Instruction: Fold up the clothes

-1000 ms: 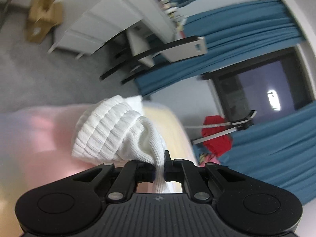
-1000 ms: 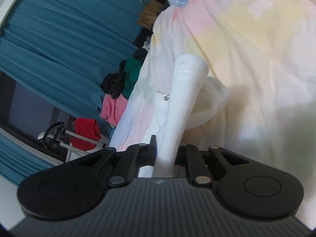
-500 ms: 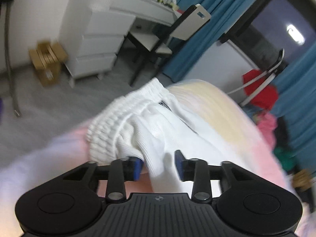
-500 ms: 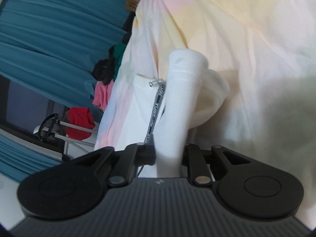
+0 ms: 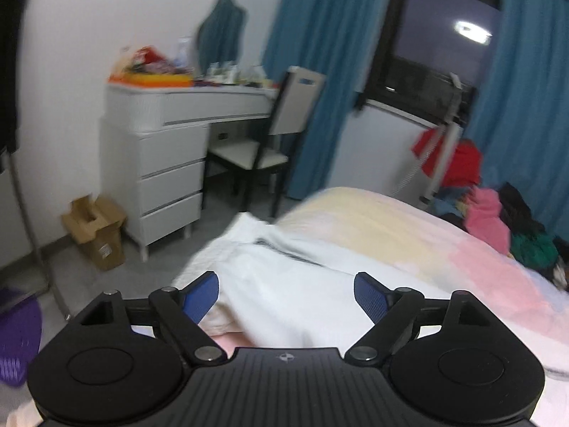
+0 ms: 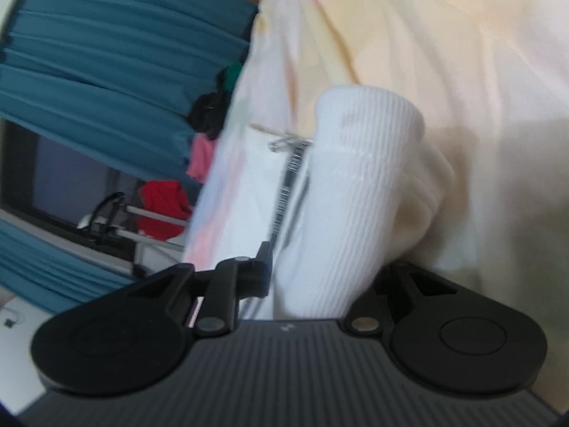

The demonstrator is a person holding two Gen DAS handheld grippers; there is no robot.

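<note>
A white ribbed garment (image 5: 284, 284) lies bunched on the pastel bed cover (image 5: 409, 235) near the bed's corner. My left gripper (image 5: 286, 300) is wide open just above it, holding nothing. In the right wrist view the same garment (image 6: 348, 192) shows a ribbed cuff and a zipper (image 6: 288, 181) with a metal pull. My right gripper (image 6: 320, 274) has its jaws parted around the thick ribbed sleeve, which passes between them; the right finger is hidden behind the cloth.
A white dresser (image 5: 163, 163) and a chair (image 5: 270, 146) stand beyond the bed corner, with a cardboard box (image 5: 96, 227) on the grey floor. Blue curtains (image 5: 320, 71) and a pile of coloured clothes (image 5: 498, 213) lie at the right.
My left gripper let go of the white garment, opened wide and swung up to level. The garment dropped onto the bed. My right gripper's jaws widened around the sleeve.
</note>
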